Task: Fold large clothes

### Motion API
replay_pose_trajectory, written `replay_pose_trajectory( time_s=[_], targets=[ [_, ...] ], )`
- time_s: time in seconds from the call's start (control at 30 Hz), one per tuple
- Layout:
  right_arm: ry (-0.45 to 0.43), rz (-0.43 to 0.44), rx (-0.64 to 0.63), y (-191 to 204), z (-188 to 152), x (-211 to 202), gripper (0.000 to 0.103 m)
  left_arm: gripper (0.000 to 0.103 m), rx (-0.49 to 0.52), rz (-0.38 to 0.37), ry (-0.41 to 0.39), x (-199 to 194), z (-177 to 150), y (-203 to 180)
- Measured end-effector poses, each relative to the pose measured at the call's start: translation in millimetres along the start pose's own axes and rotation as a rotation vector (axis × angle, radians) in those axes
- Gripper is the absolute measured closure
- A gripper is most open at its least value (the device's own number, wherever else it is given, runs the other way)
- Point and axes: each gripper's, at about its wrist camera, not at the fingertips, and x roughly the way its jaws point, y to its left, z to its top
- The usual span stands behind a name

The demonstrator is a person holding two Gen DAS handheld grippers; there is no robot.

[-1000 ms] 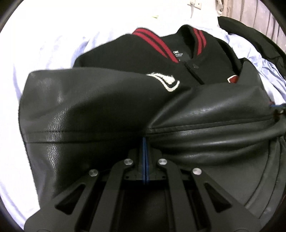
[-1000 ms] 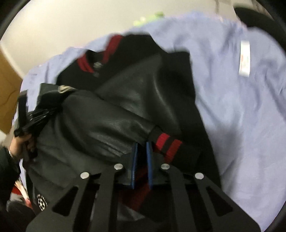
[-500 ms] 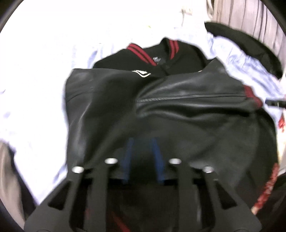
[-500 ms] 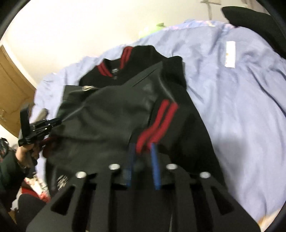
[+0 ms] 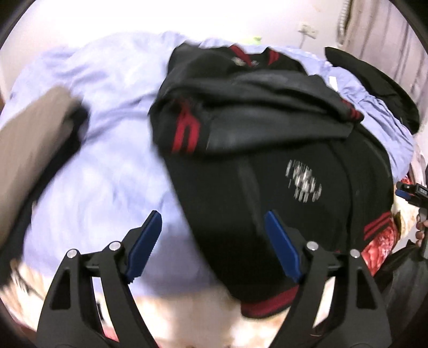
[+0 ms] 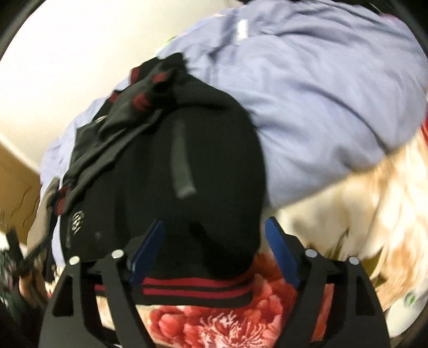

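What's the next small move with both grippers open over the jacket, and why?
Probably lower both onto the hem: the sleeves already lie folded across the jacket, the left gripper and right gripper, just opened, hold nothing, and the lower half still lies flat.

Light: we see soft, even indoor light, with no hard shadows.
Glare: the wall (image 5: 267, 18) is washed out to near white.
Blur: motion smears the jacket (image 5: 267, 166) and its white print; the bedsheet (image 6: 321, 80) streaks.
Sharpest: the left gripper (image 5: 212, 246) frame near the lens.
Edges: fisheye bending, dark round corners in both views.
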Motion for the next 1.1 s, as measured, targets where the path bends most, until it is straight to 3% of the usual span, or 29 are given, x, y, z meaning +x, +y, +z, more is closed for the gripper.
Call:
replay_pose_trajectory(
  time_s=[0.1,0.23,0.3,0.47,0.6,0.73,0.8,0.87,0.97,1.1],
  targets=[
    [-0.003,0.011,0.066,-13,-10,8,0.022,0.024,-0.064,0.003,0.042,2,-34,6],
    [0.007,-0.005,0.052,-25,-12,16,0.017,0.024,-0.058,-0.005,0.117,17,-54,2],
    [0.027,-0.009,0.059,-30,-11,21,0.015,0.022,-0.105,-0.041,0.150,29,-64,6],
    [0.118,0.101,0.091,-42,-15,38,0.014,0.017,-0.240,-0.114,0.170,44,-72,21],
    [0.150,0.148,0.117,-49,-19,42,0.014,0.017,-0.196,-0.105,0.179,32,-73,18],
    [0.205,0.212,0.091,-40,-23,49,0.014,0.017,-0.190,-0.261,0.232,42,-78,7],
    [0.219,0.222,0.041,-27,-27,50,0.014,0.017,-0.162,-0.303,0.245,51,-79,-1],
    [0.221,0.204,-0.024,-15,-30,53,0.014,0.017,-0.138,-0.314,0.254,64,-80,-7],
    [0.214,0.228,0.001,-19,-28,55,0.014,0.014,-0.176,-0.328,0.238,75,-81,-6],
    [0.195,0.197,-0.024,-19,-25,53,0.014,0.013,-0.158,-0.295,0.229,73,-79,-10]
  ],
)
